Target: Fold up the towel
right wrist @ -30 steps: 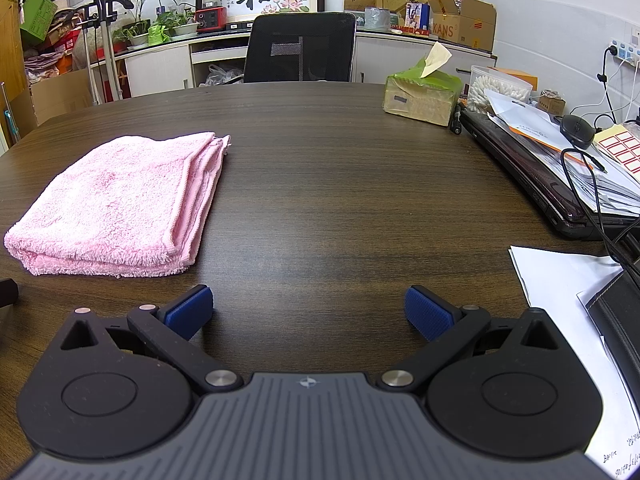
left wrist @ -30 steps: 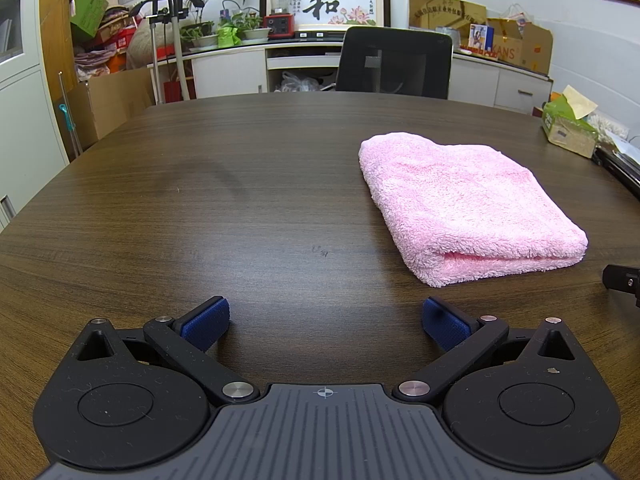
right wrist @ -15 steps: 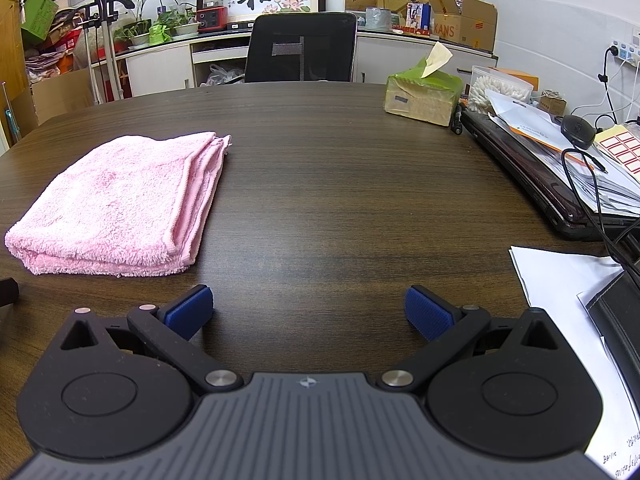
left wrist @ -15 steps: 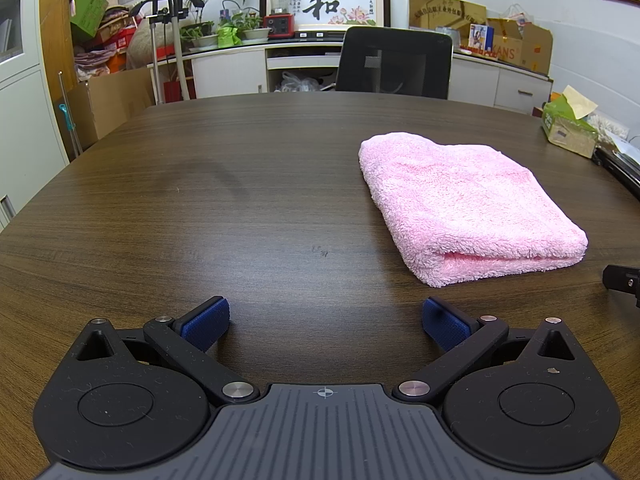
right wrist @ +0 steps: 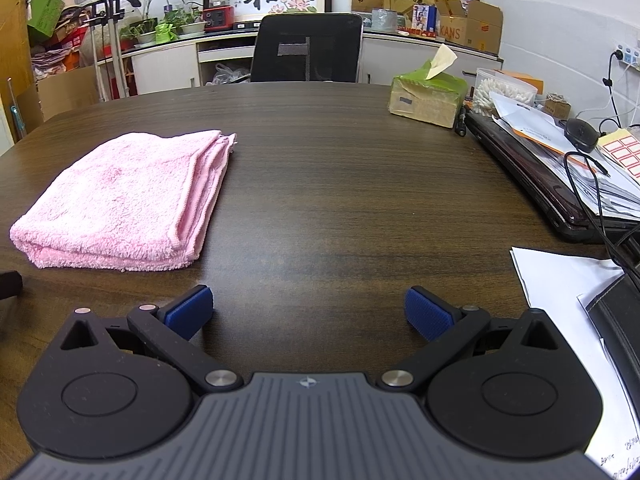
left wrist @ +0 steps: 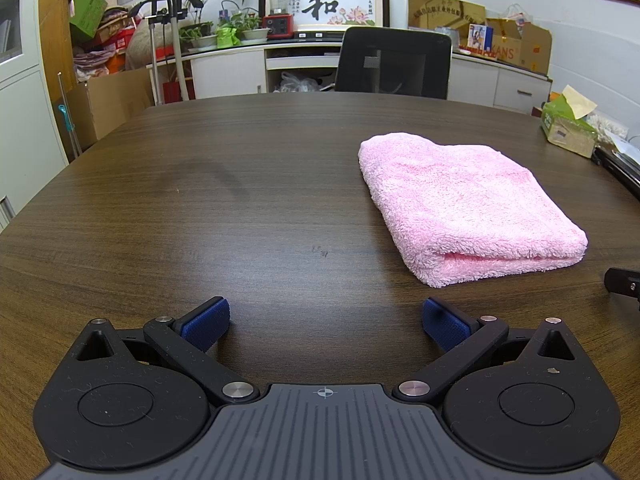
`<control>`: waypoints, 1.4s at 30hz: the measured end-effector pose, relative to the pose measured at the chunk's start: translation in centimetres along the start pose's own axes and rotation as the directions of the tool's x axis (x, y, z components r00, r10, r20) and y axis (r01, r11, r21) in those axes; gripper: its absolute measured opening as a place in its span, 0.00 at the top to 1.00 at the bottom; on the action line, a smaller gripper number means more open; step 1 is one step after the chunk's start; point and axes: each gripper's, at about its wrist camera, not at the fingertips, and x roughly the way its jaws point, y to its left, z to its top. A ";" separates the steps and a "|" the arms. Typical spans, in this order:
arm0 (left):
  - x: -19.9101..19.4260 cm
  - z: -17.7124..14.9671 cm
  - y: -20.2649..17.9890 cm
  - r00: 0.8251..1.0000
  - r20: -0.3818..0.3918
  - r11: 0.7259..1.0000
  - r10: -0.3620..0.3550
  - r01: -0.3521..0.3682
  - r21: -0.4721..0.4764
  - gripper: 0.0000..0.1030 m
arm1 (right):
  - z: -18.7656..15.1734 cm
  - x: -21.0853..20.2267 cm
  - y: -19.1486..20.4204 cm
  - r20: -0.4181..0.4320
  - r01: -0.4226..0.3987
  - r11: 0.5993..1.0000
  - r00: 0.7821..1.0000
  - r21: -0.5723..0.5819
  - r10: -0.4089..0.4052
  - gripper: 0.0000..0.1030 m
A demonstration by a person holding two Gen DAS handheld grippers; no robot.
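Here the left tongs [left wrist: 326,322] are released, blue pads spread wide with only bare dark wood of the counter [left wrist: 224,200] between them. The pink towel [left wrist: 464,204] lies folded flat ahead and to the right of them, apart from both pads, its thick folded edge facing the tongs. At the far right edge of that view a black piece of the other tool shows, just past the towel's near corner.

The right tongs [right wrist: 308,312] are likewise released and grasp nothing; the towel [right wrist: 124,204] sits ahead and to their left, its layered edges turned toward the tongs' midline, its near edge close to the left pad [right wrist: 188,312] but not touching it. Ahead and right of these tongs stands a green tissue box [right wrist: 426,98] with a tissue sticking up, and farther right a closed laptop [right wrist: 532,184] heaped with papers. White sheets [right wrist: 560,284] lie just right of the right pad. A black office chair [right wrist: 308,50] stands beyond the counter's far edge.
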 end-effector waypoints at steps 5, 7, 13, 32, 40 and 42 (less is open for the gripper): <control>0.6 0.4 1.7 1.000 0.003 0.999 0.030 -0.029 -0.014 0.00 | 0.0 0.0 -0.2 -0.001 0.012 1.000 1.000 0.005 -0.012 0.00; 0.8 0.6 2.7 0.999 0.003 0.999 0.044 -0.044 -0.029 0.00 | 0.1 -0.1 -0.4 0.002 0.033 0.999 0.999 0.010 -0.033 0.00; 1.7 1.3 6.7 0.995 -0.002 0.991 0.102 -0.102 -0.083 0.00 | 0.1 0.2 -1.5 -0.006 0.044 0.998 0.999 0.042 -0.044 0.00; 1.9 1.7 10.5 0.995 -0.008 0.992 0.095 -0.095 -0.088 0.00 | 0.0 0.6 -4.3 -0.003 0.086 0.993 0.996 0.077 -0.086 0.00; 2.0 1.7 10.4 0.995 -0.007 0.992 0.097 -0.097 -0.085 0.00 | 0.0 0.6 -4.3 -0.005 0.087 0.993 0.996 0.077 -0.086 0.00; 2.1 1.8 10.5 0.995 -0.007 0.992 0.096 -0.096 -0.083 0.00 | 0.0 0.6 -4.3 -0.004 0.087 0.993 0.996 0.077 -0.087 0.00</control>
